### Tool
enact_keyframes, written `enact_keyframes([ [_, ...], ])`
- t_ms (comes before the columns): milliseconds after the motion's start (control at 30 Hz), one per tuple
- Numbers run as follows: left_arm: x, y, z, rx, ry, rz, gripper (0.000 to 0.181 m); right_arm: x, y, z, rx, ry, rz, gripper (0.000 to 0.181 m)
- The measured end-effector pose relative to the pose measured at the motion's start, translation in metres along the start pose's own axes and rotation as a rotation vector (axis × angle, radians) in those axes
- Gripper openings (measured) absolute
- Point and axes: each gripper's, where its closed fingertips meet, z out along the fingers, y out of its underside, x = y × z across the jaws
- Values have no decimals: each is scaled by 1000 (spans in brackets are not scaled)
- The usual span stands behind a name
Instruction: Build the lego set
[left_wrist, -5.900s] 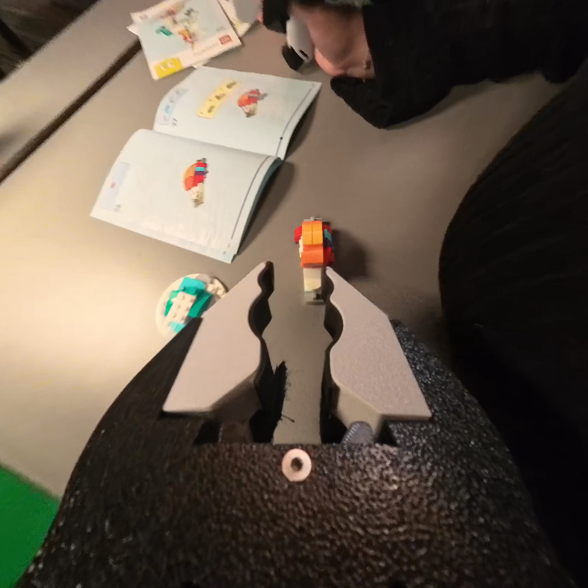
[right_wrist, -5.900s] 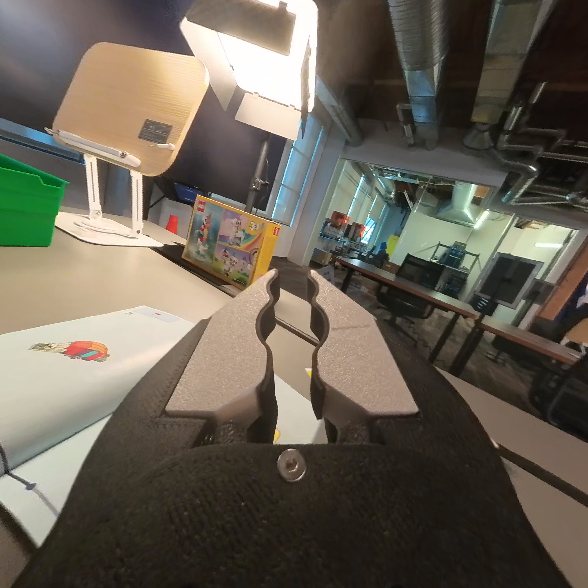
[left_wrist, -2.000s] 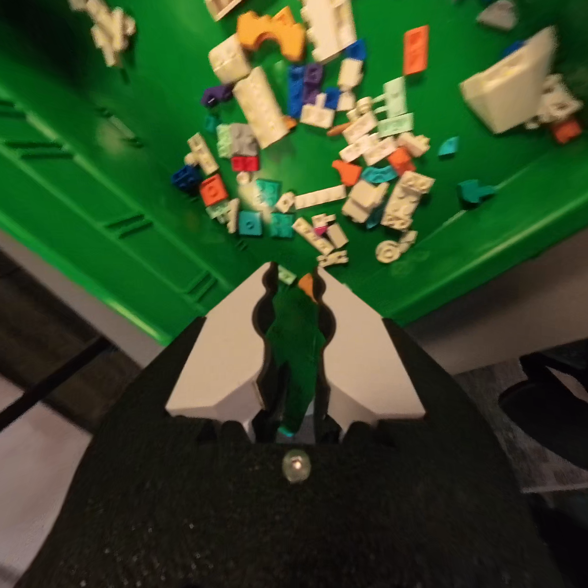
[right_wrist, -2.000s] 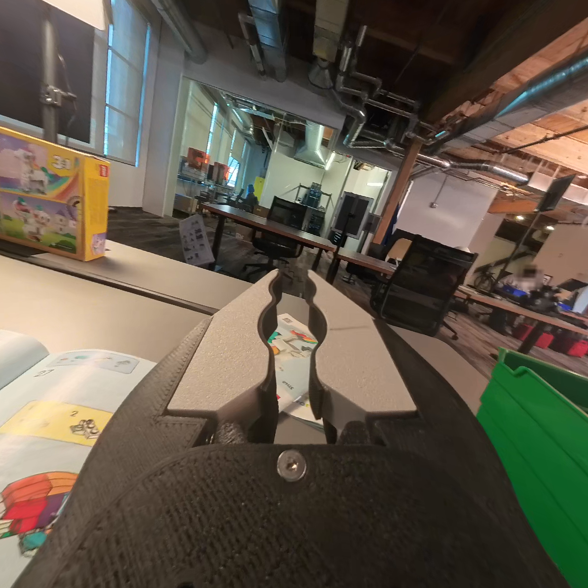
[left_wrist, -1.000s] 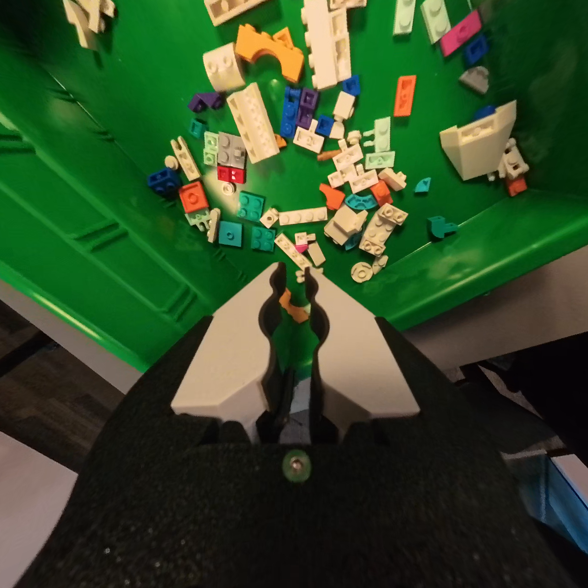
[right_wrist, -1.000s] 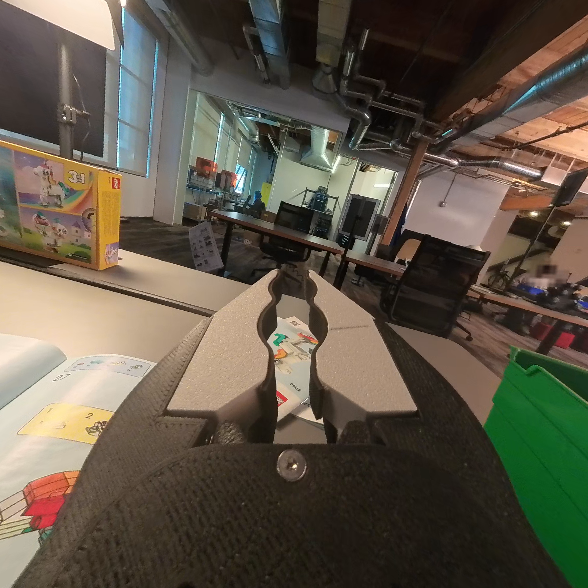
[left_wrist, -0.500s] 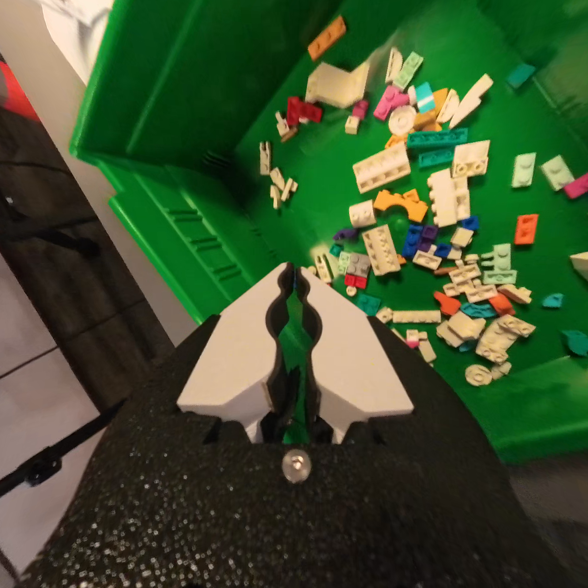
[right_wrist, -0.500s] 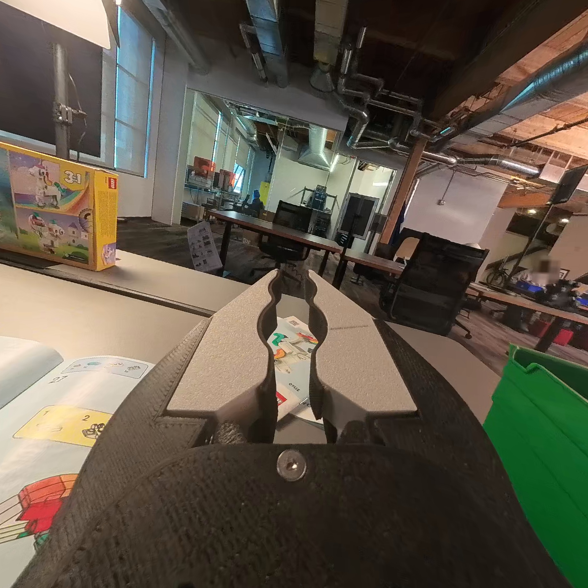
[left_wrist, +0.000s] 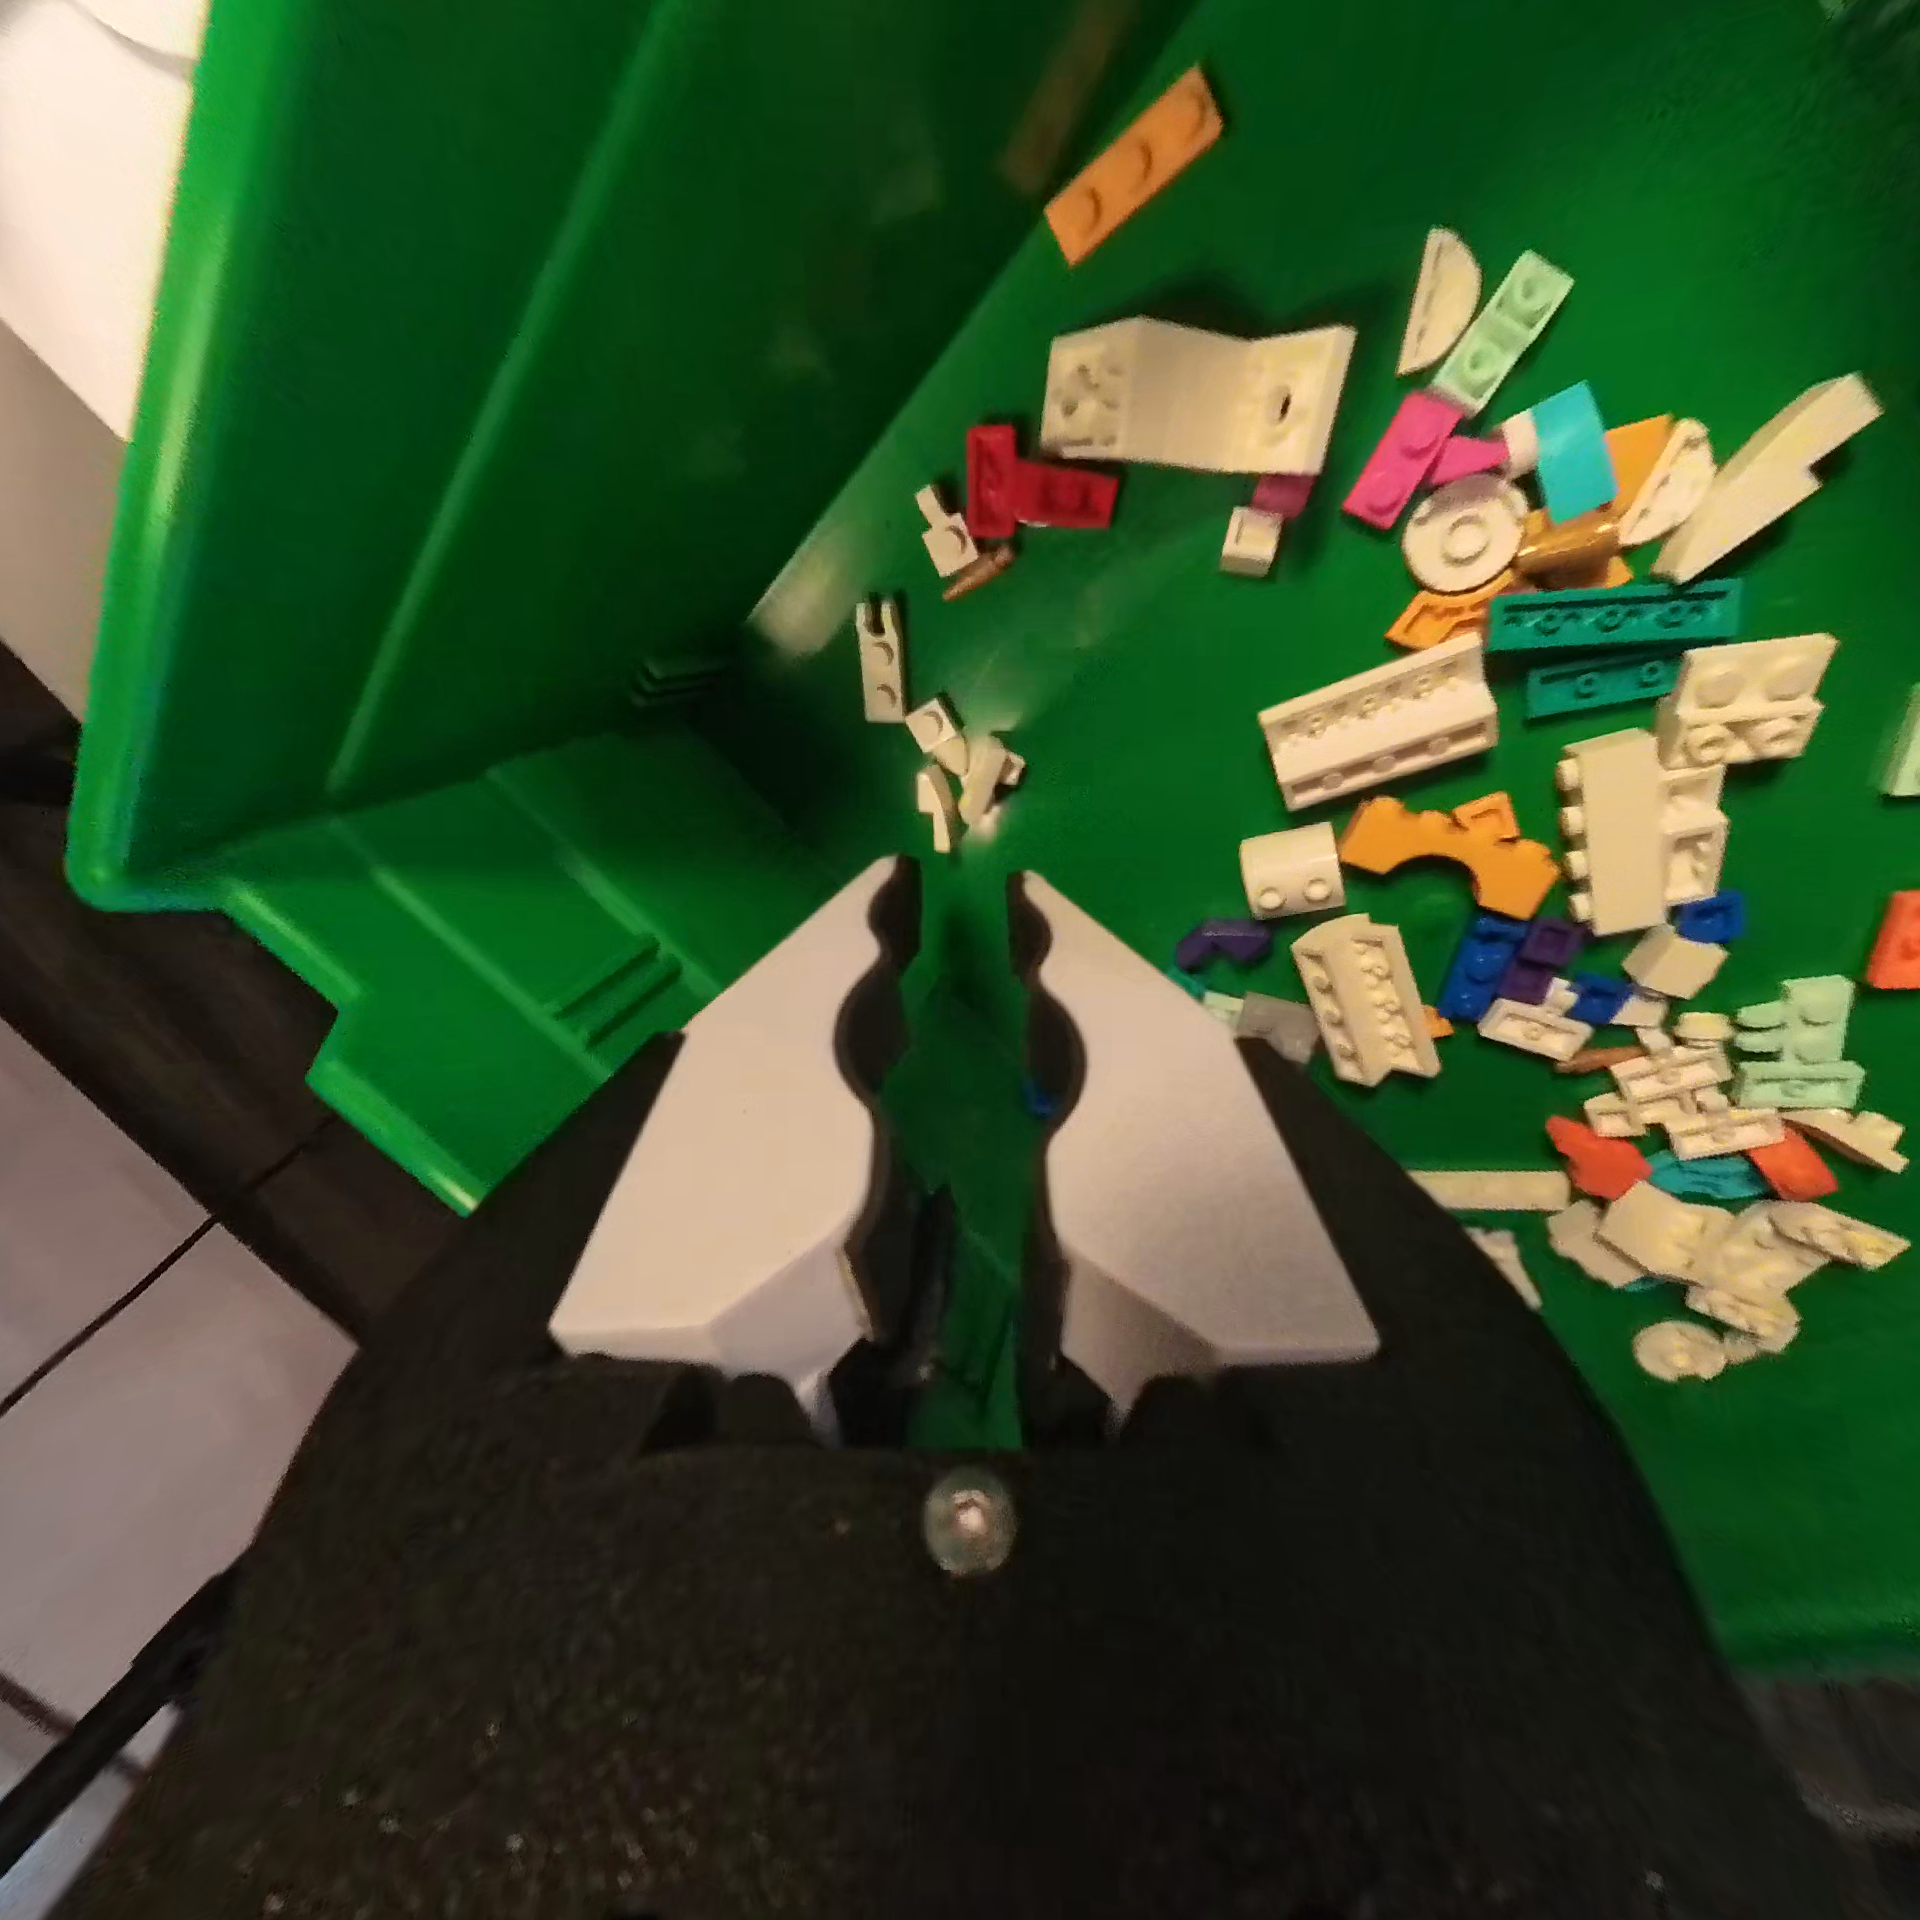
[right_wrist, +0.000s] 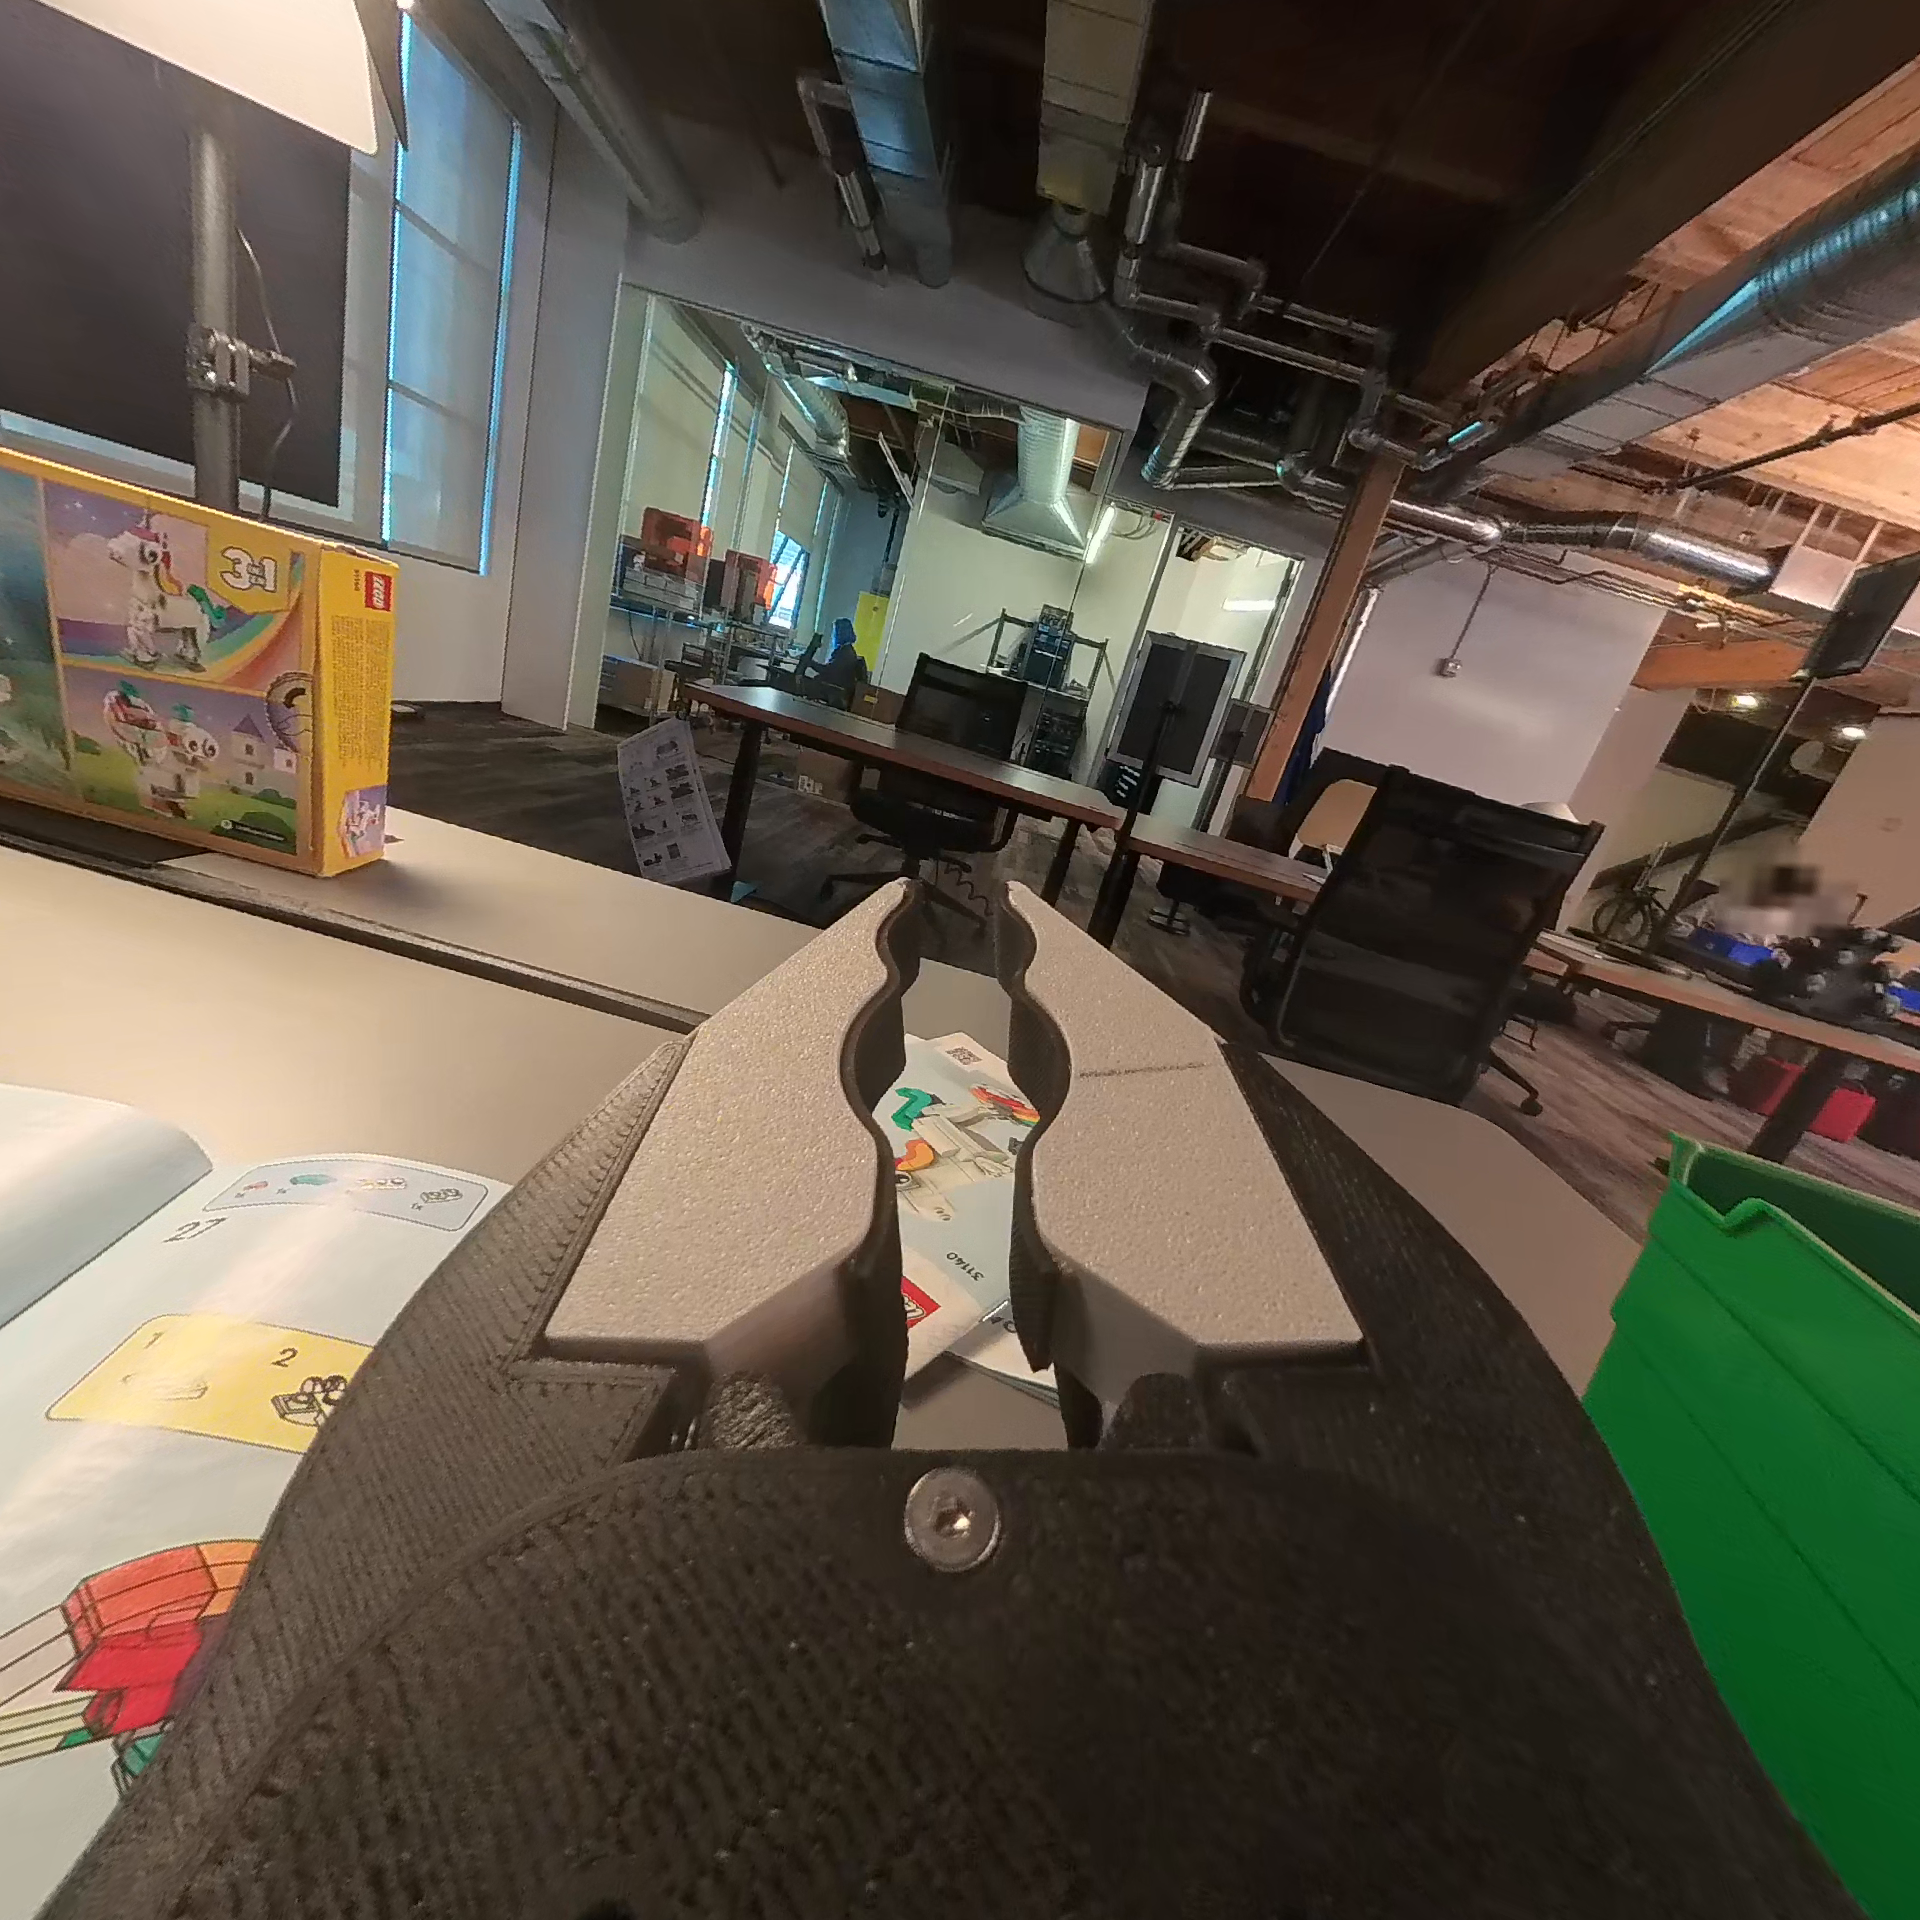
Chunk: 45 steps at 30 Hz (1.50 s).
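Note:
My left gripper hangs over the green bin, near its left corner. Its jaws are a little apart and hold nothing. A small cluster of white pieces lies just ahead of the tips, with a white clip piece beyond. Further off are red plates, a white bracket, an orange arch and several more loose bricks to the right. My right gripper rests low over the grey table, slightly open and empty, above the open instruction booklet.
A small leaflet lies on the table between my right fingers. The yellow set box stands at the far left. The green bin's corner is close on the right. A black office chair stands beyond the table edge.
My left gripper has swung left across the bin toward its corner and come lower. Its jaws have gone from nearly shut to slightly apart. The right gripper has barely moved.

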Motion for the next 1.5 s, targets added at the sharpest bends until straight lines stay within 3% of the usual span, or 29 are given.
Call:
enact_keyframes([
  [33, -2, 1, 2, -25, 0, 8, 8, 0, 0, 0, 1, -1, 1, 11],
  [100, -4, 3, 6, -74, 2, 19, 2, 0, 0, 0, 1, -2, 2, 11],
  [333, -6, 10, 18, -196, 2, 55, 17, -2, -1, 0, 4, -11, 7, 11],
  [467, -8, 6, 19, -195, 14, 44, 20, -3, -1, 0, 4, -15, 5, 11],
  [800, -4, -1, 22, -154, 127, 21, 3, -4, -1, 0, 6, -21, 7, 11],
  [967, -6, -6, 17, -87, 84, 51, 2, -3, -1, 0, 8, -21, 18, 11],
  [1100, 1, -10, -9, 12, 15, 45, 2, -3, -2, 1, 15, -29, 30, 11],
  [1267, 29, -29, -86, 249, -169, 23, 2, -16, -4, 4, 29, -88, 19, 11],
  [1367, 73, -46, -136, 435, -190, 27, 2, -24, -8, 4, 44, -110, -2, 12],
  [1500, 157, -69, -169, 625, -32, 42, 2, -36, -16, 2, 85, -156, -34, 13],
])
